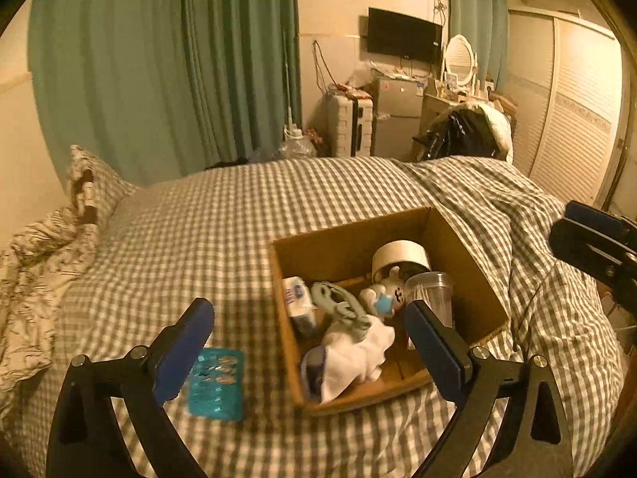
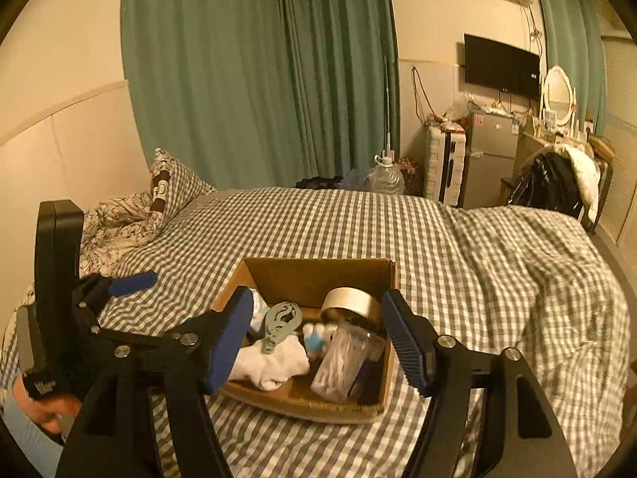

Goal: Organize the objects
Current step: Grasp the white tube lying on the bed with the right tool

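Both tongs are held above the bed (image 1: 247,215), aimed at the cardboard box (image 1: 346,247). The left tongs (image 1: 308,338) are spread wide and empty, one finger over the box's near corner, the other over the bedcover beside it. The right tongs (image 2: 318,342) are also spread wide, holding nothing, framing the box from its near side. Inside the box a tape roll (image 2: 350,304), a clear jar (image 2: 342,362), a white sock (image 2: 270,362), a grey-green clip (image 2: 280,324) and a small toy figure (image 1: 384,292) are packed close together. Just left of the box, a teal tray (image 1: 217,384) is lying on the checked cover. Open bedcover is seen all around the box. Beyond the box, green curtains (image 2: 258,71) and a wall television (image 2: 499,65) are seen.
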A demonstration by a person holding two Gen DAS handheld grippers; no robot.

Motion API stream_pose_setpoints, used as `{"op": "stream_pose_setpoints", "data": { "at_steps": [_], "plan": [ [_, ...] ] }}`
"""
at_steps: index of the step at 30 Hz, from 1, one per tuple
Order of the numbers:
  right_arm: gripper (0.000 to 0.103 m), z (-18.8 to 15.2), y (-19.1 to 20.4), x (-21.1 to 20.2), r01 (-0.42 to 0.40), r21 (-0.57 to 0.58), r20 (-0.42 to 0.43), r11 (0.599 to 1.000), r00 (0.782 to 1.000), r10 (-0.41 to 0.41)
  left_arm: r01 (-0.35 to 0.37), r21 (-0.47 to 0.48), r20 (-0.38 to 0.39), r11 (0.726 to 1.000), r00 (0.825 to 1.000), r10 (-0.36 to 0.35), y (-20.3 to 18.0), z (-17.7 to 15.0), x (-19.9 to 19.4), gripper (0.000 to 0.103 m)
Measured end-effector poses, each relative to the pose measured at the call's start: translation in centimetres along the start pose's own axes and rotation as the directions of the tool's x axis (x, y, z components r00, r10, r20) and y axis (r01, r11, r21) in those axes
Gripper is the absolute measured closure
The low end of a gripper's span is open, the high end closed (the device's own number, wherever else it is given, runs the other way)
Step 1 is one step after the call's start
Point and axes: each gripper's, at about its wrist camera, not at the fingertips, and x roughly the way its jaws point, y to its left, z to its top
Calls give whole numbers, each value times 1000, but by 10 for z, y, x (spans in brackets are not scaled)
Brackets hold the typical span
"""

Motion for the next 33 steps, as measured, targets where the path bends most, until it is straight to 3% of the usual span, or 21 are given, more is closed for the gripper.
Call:
{"op": "stream_pose_setpoints", "data": {
  "at_steps": [8,12,16,21,24,26,29,33],
  "plan": [
    [19,-20,42,-49,-18,-116,21,993,1000,21,-53,-35,15,998,998,54,37,-42,-59,0],
    [18,-49,60,-40,-64,-137,-33,988,998,60,-93,-68,-15,993,996,92,51,-85,-67,0],
    [18,-94,73,-9,-135,-130,-134,982,984,117,-182,-70,-53,981,983,178,52,-132,-59,0],
    [18,-156,85,41,-189,-160,-268,969,953,142,-203,-117,-108,972,976,191,50,-176,-47,0],
    [18,-180,90,59,-265,-170,-333,949,922,198,-209,-80,-117,975,973,199,44,-188,-41,0],
    [18,-192,99,67,-322,-206,-371,924,900,231,-241,-60,-134,969,964,231,46,-192,-33,0],
    [18,-201,113,75,-399,-256,-419,881,867,271,-243,-84,-176,966,958,226,53,-198,-23,0],
    [18,-221,137,97,-439,-338,-496,833,835,239,-238,-90,-195,967,957,217,60,-200,-17,0]
  ]
}}
